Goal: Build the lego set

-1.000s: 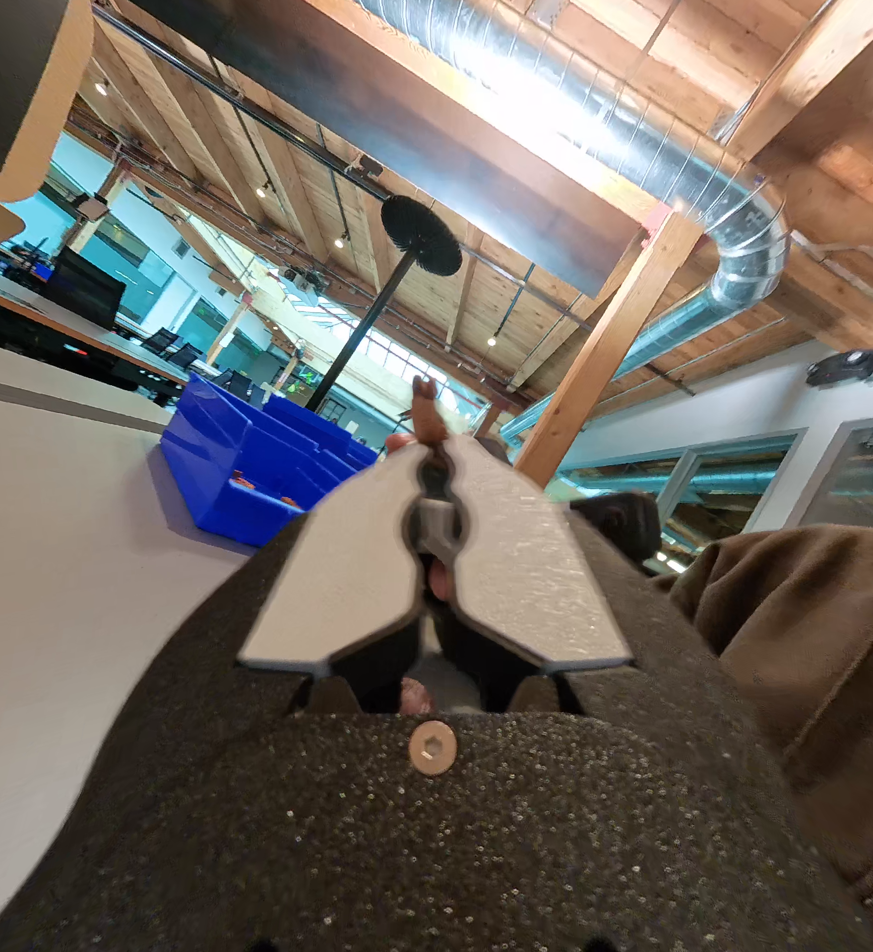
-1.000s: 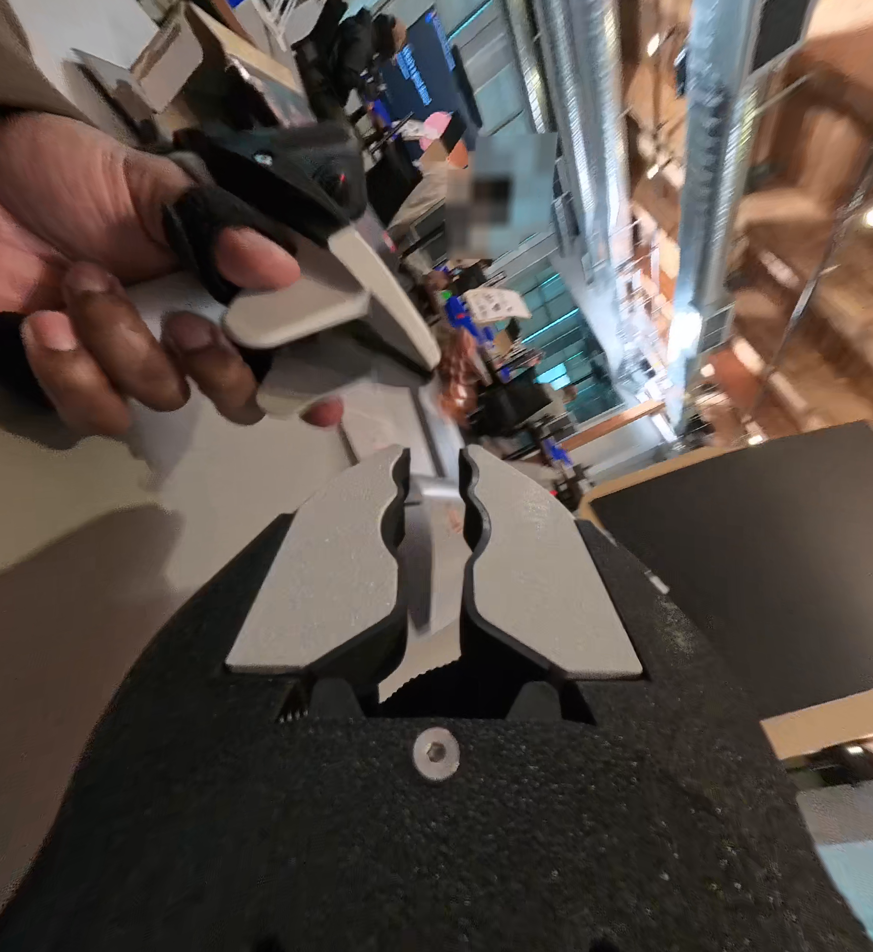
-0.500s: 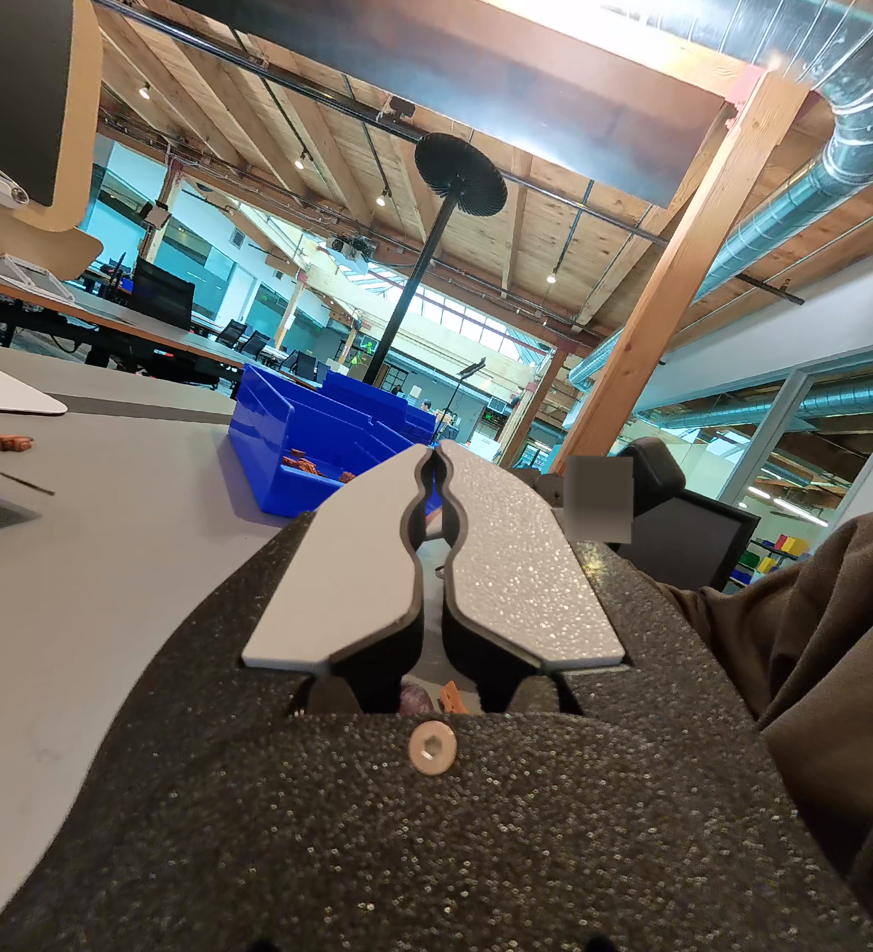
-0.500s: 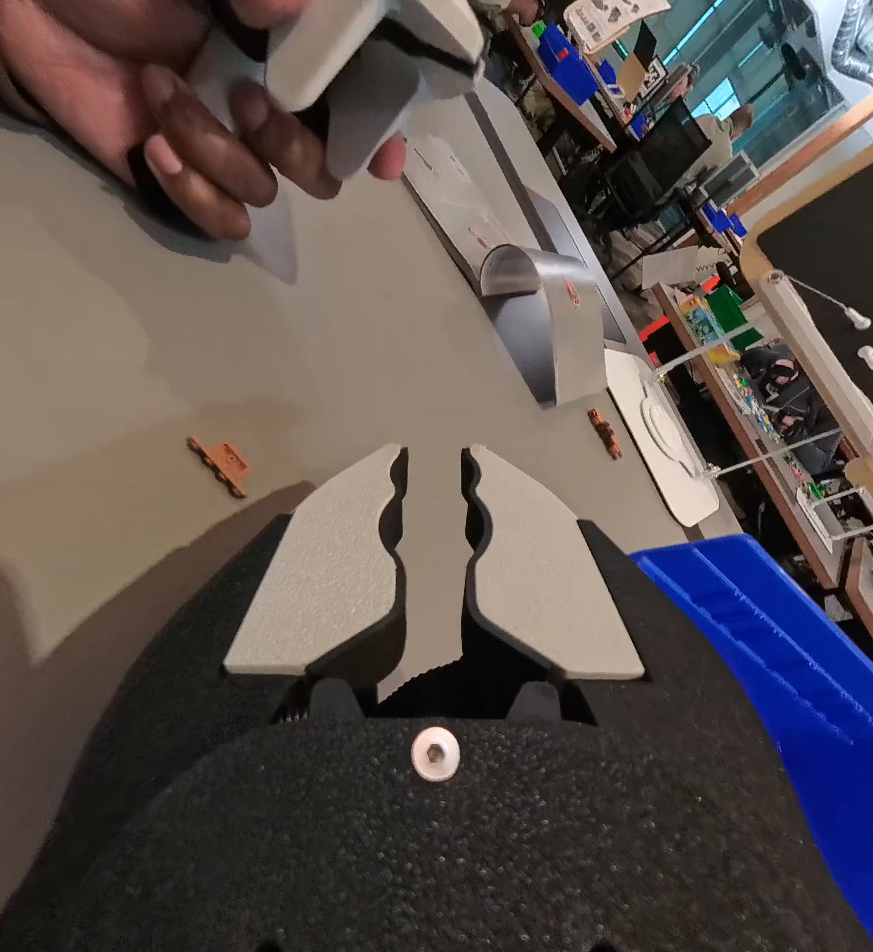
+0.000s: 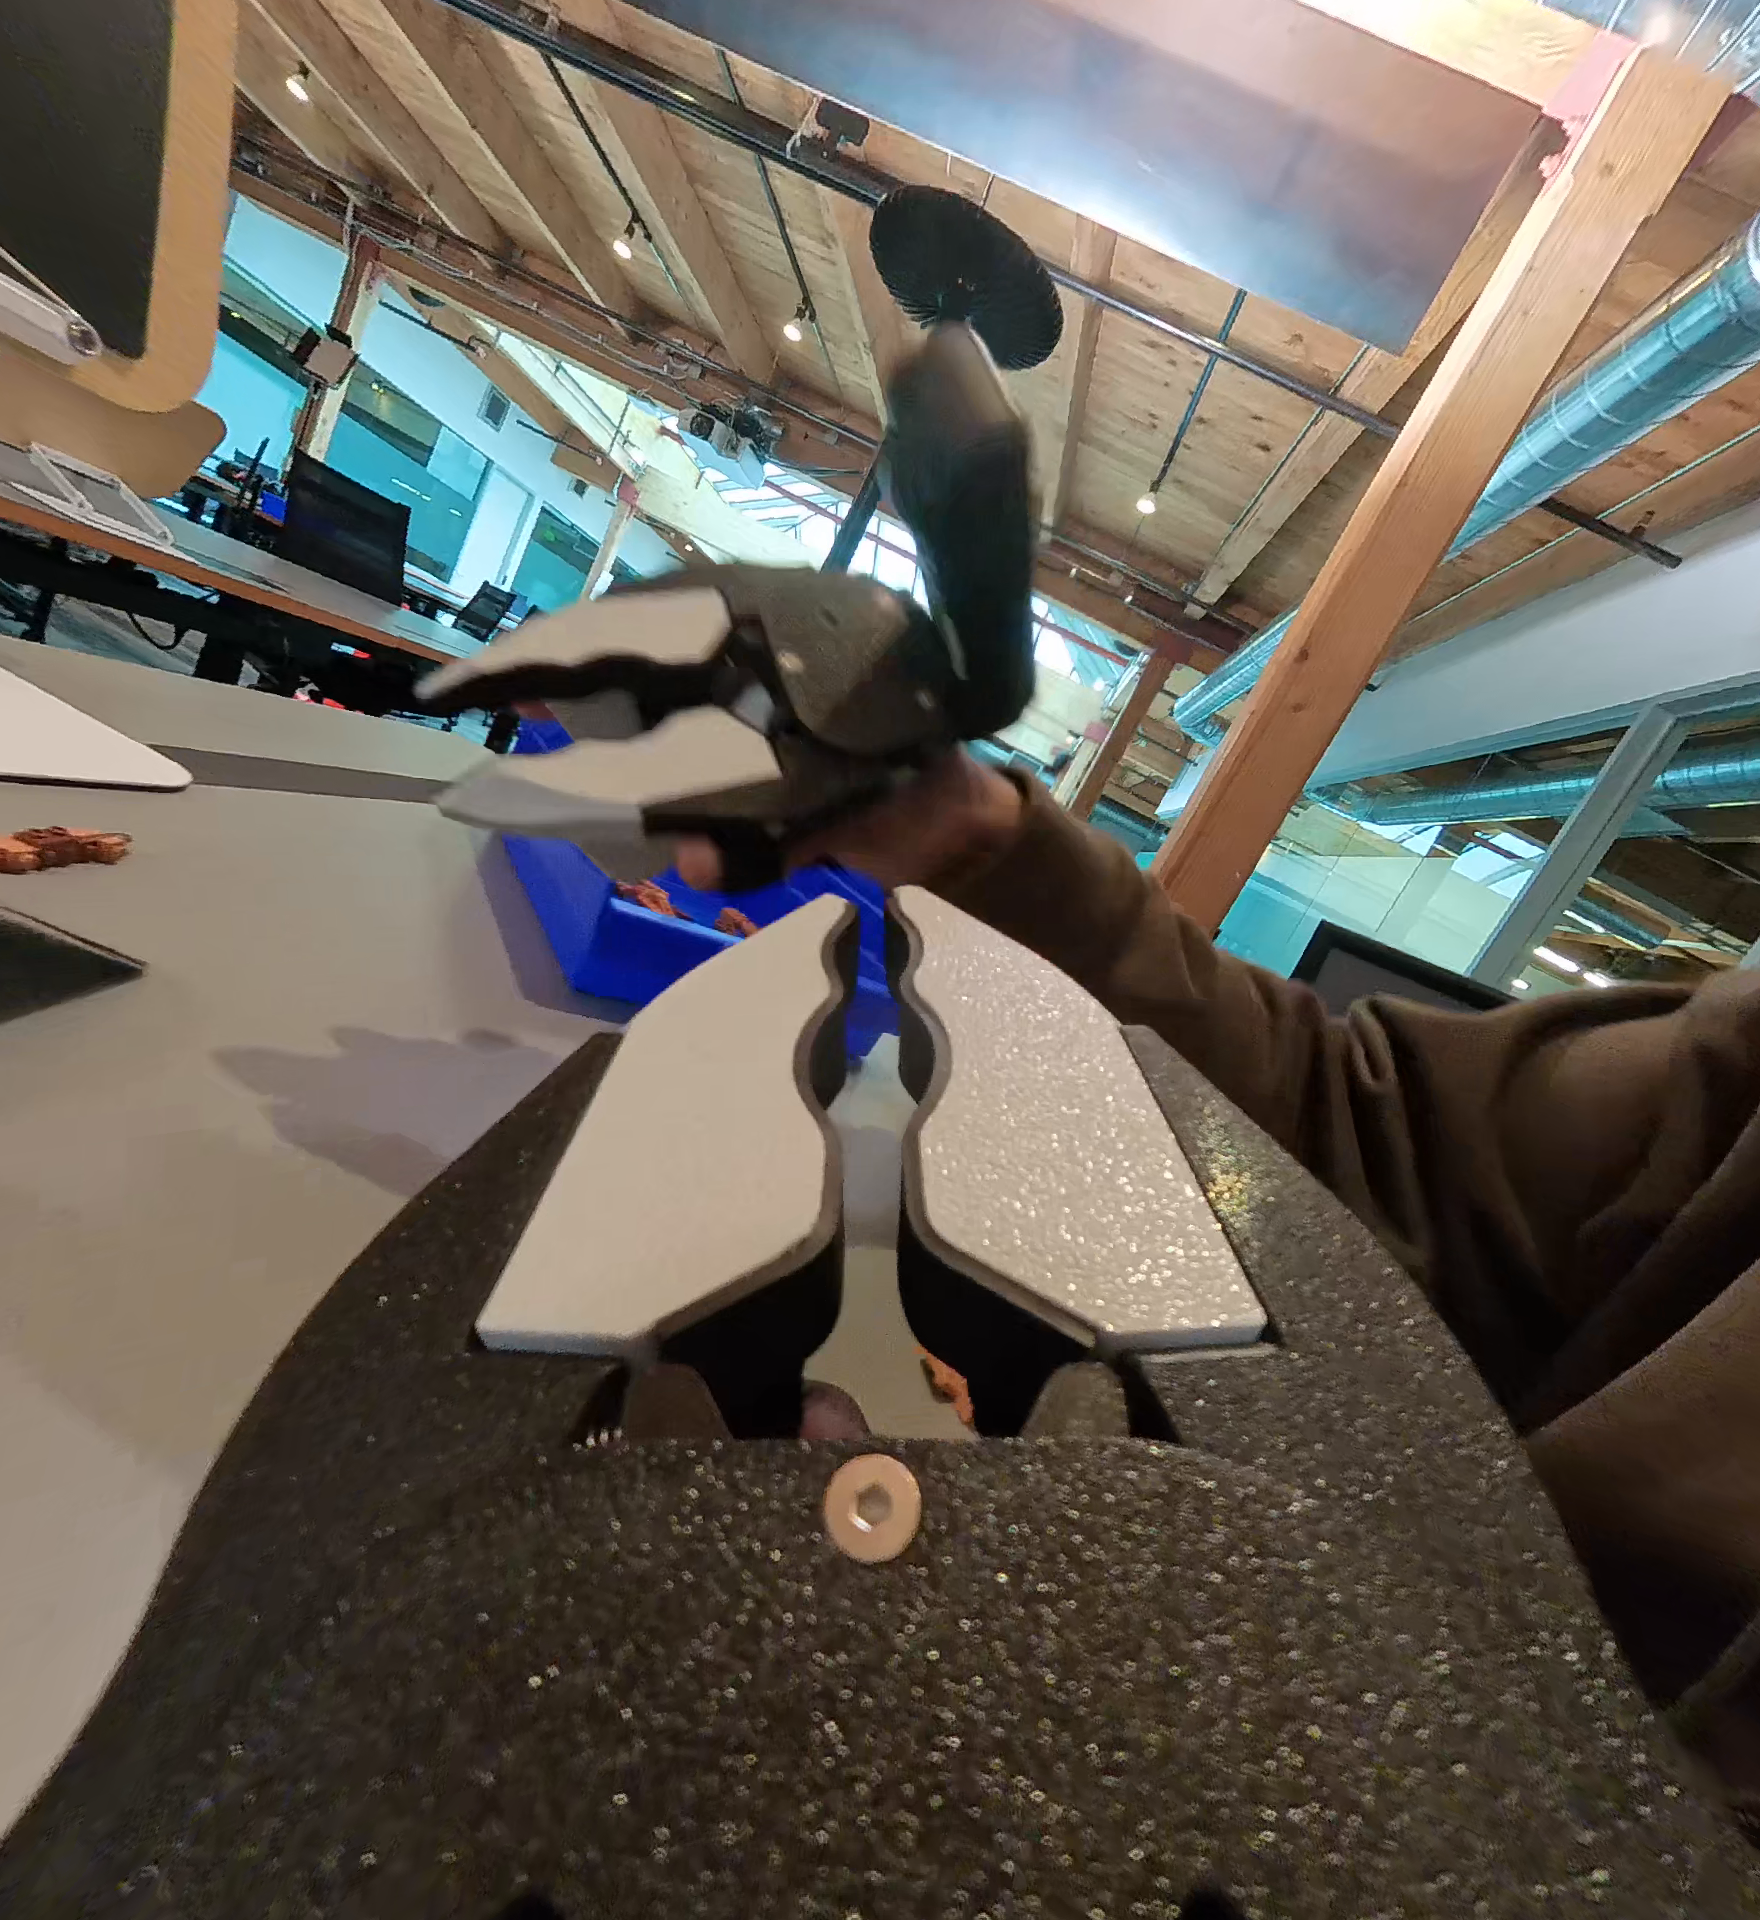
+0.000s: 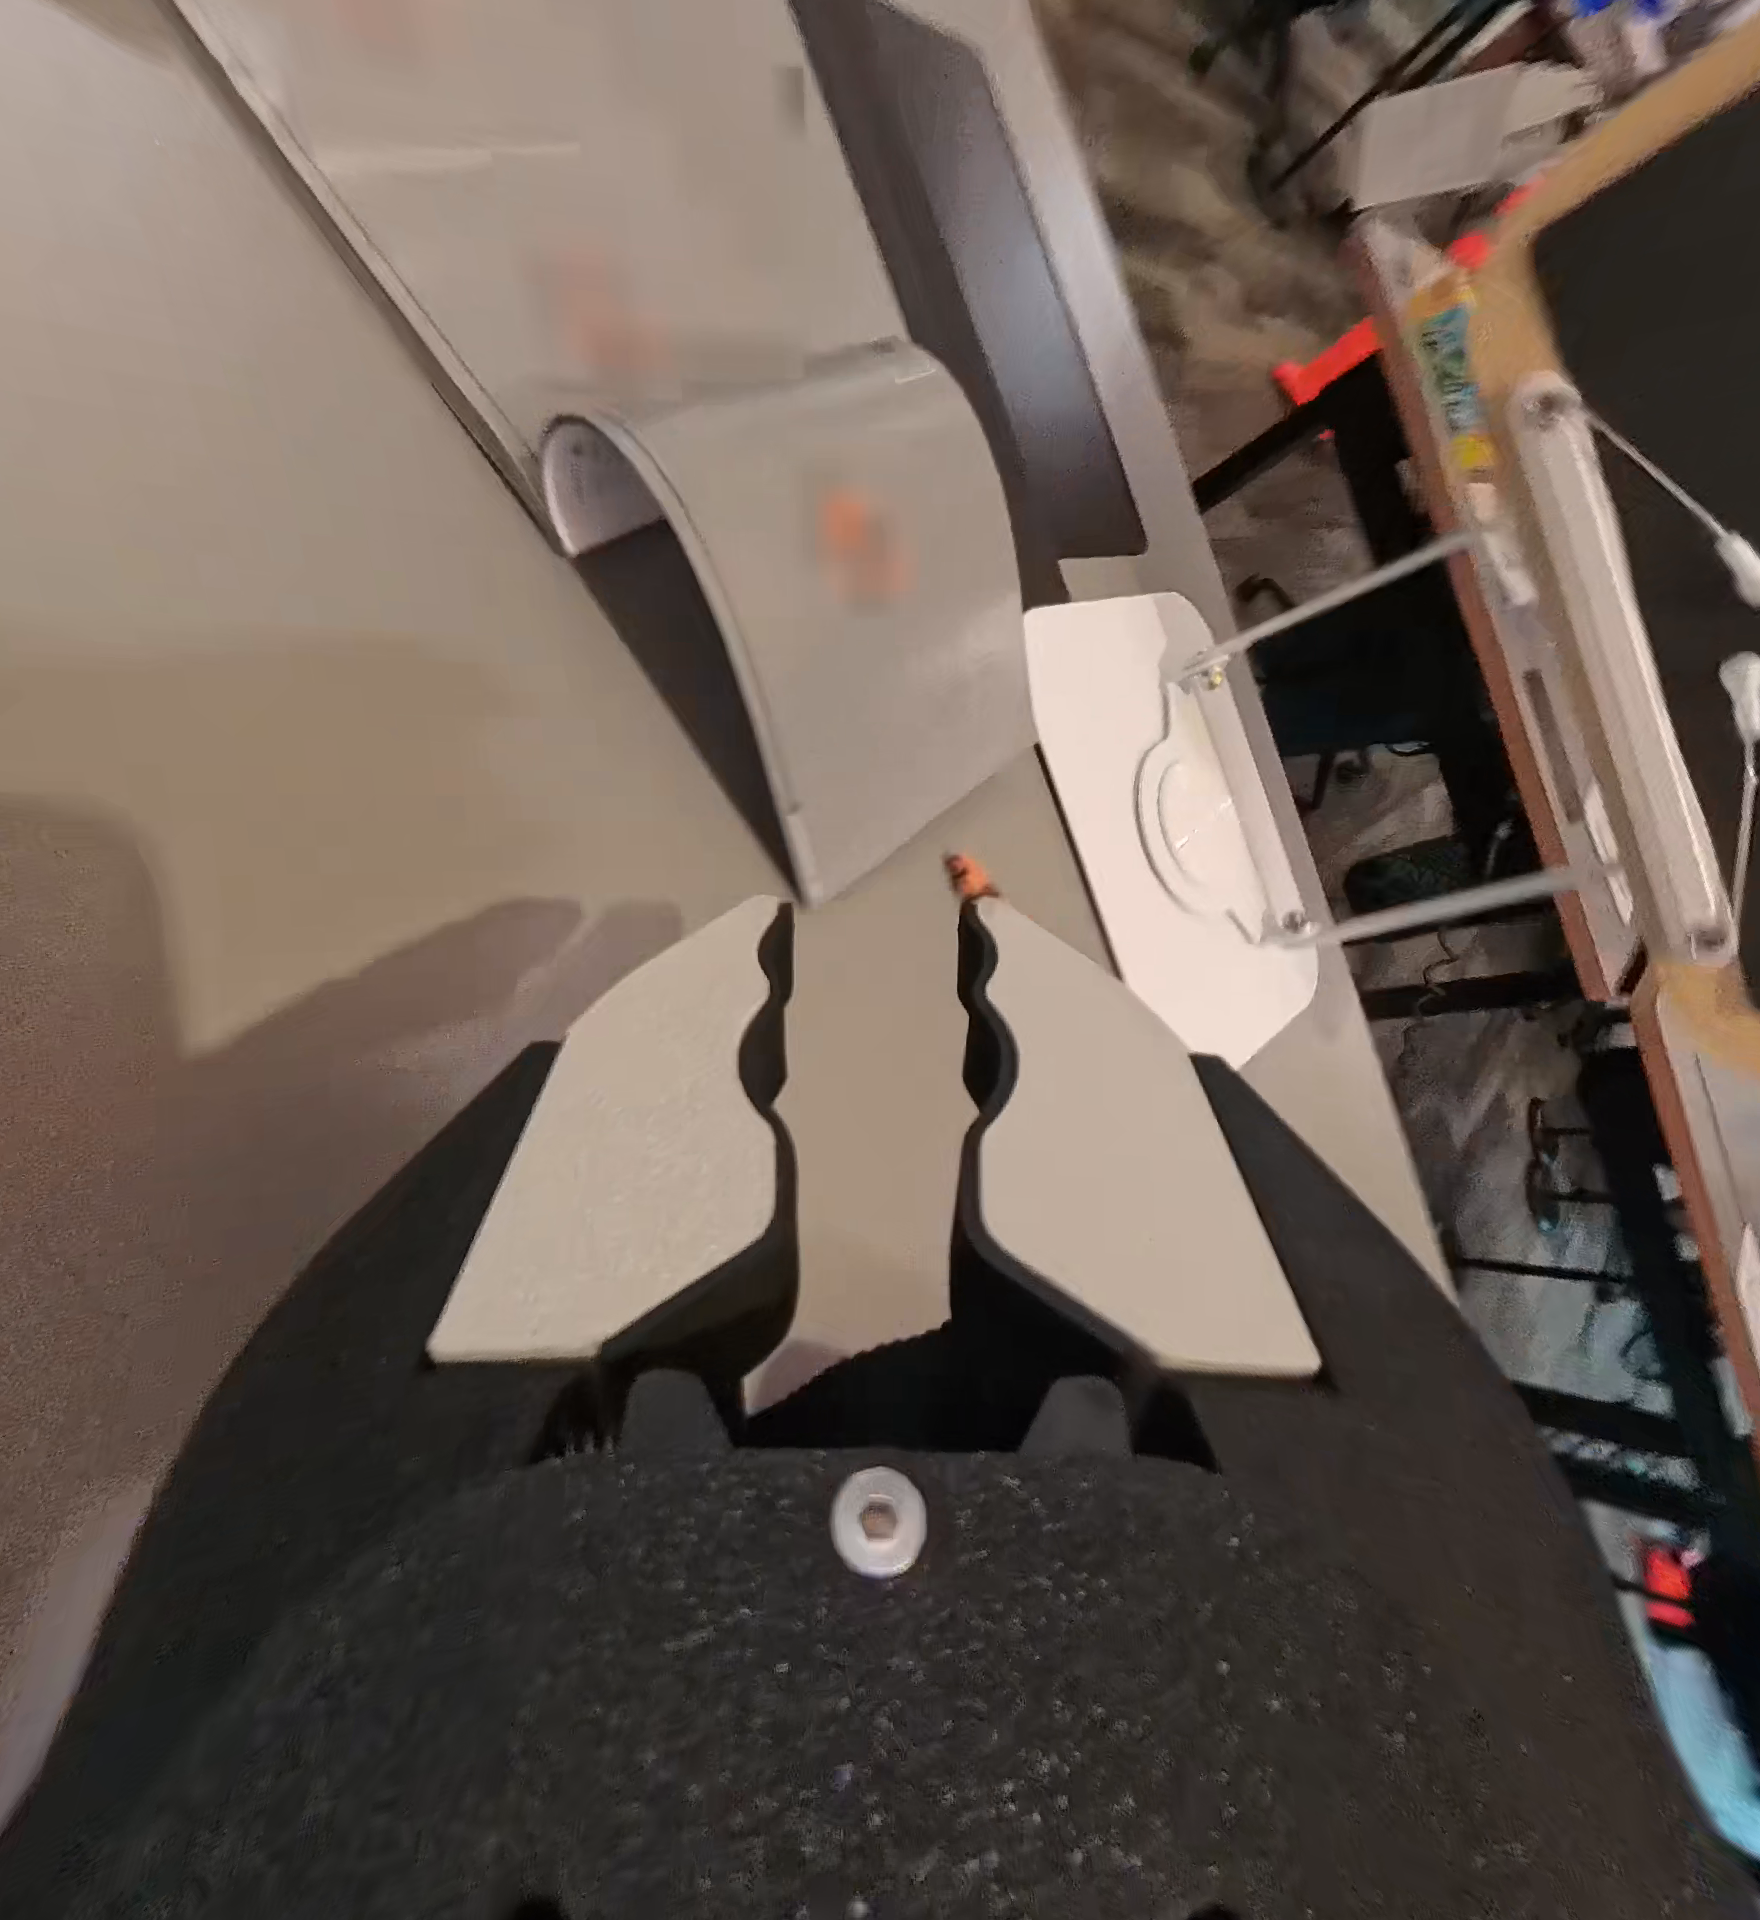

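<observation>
My left gripper [image 5: 871, 909] is low over the grey table [image 5: 180, 1143], its jaws nearly touching with only a narrow slit and nothing between them. A small brown lego piece [image 5: 943, 1387] lies on the table under its base. My right gripper [image 5: 440, 743] hovers ahead of it above the table, open and empty. In the right wrist view the right gripper [image 6: 876, 914] points at a small brown lego build [image 6: 969, 873], which lies just past its right fingertip. The same build [image 5: 50, 847] shows at the far left in the left wrist view.
A blue bin [image 5: 585, 925] with brown pieces [image 5: 652, 899] stands behind the right gripper. An instruction booklet [image 6: 751, 582] with a curled page lies ahead of it. A white stand base [image 6: 1146, 790] sits by the table's far edge. A brown sleeve [image 5: 1478, 1143] is on the right. My right fingertips sit around 15 centimeters from my left ones. The left gripper is farther from the small brown lego build [image 6: 969, 873], some 30 centimeters, than the right, some 15 centimeters.
The left gripper held a small piece a second ago and is now empty. The right gripper swung away from the left one toward the booklet and brown build, and opened wider.
</observation>
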Tool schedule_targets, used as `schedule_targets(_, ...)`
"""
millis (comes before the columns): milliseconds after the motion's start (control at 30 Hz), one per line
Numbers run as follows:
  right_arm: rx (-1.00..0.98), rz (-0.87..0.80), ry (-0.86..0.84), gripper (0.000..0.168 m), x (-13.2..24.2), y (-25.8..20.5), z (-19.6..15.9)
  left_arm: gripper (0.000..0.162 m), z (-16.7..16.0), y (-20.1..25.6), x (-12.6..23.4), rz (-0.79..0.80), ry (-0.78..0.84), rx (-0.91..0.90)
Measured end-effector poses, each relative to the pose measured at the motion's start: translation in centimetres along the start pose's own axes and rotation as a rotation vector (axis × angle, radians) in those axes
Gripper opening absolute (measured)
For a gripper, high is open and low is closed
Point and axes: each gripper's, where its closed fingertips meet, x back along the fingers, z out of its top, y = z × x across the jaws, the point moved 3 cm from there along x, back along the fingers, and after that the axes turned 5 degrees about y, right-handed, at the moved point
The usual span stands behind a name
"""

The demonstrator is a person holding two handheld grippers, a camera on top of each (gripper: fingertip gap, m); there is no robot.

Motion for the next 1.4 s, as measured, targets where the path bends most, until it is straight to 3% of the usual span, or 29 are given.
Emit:
schedule_targets(67, 0.110, 0.089, -0.092, 0.030, -2.7, 2.0, -0.2, 0.005, 0.5, -0.5, 0.6, 0.020, -0.004, -0.016)
schedule_targets(200, 0.249, 0.261, -0.320, 0.031, -8.1, 5.2, -4.5, 0.005, 1.5, -1.5, 1.4, 0.065, 0.009, -0.015)
schedule_targets(367, 0.207, 0.405, -0.416, 0.031, -12.2, 6.7, -8.7, 0.005, 1.6, -2.1, 1.6, 0.085, -0.014, -0.035)
schedule_targets(667, 0.146, 0.583, -0.402, 0.027, -13.0, 6.1, -9.1, 0.005, 2.1, -2.4, 1.9, 0.095, 0.005, -0.016)
schedule_targets(833, 0.202, 0.602, -0.379, 0.012, -12.7, 5.1, -8.6, 0.005, 2.1, -2.7, 2.0, 0.101, 0.003, -0.025)
schedule_targets(1000, 0.339, 0.633, -0.366, 0.012, -10.3, 2.6, -8.0, 0.004, 2.4, -2.9, 2.2, 0.107, 0.012, -0.042)
schedule_targets(1167, 0.491, 0.627, -0.283, 0.011, -5.1, -0.2, -5.7, 0.005, 2.4, -3.0, 2.3, 0.112, -0.001, -0.020)
schedule_targets(1400, 0.777, 0.653, -0.079, 0.011, 3.1, -5.4, 0.1, 0.010, 0.1, -2.9, 0.4, 0.056, -0.135, 0.274)
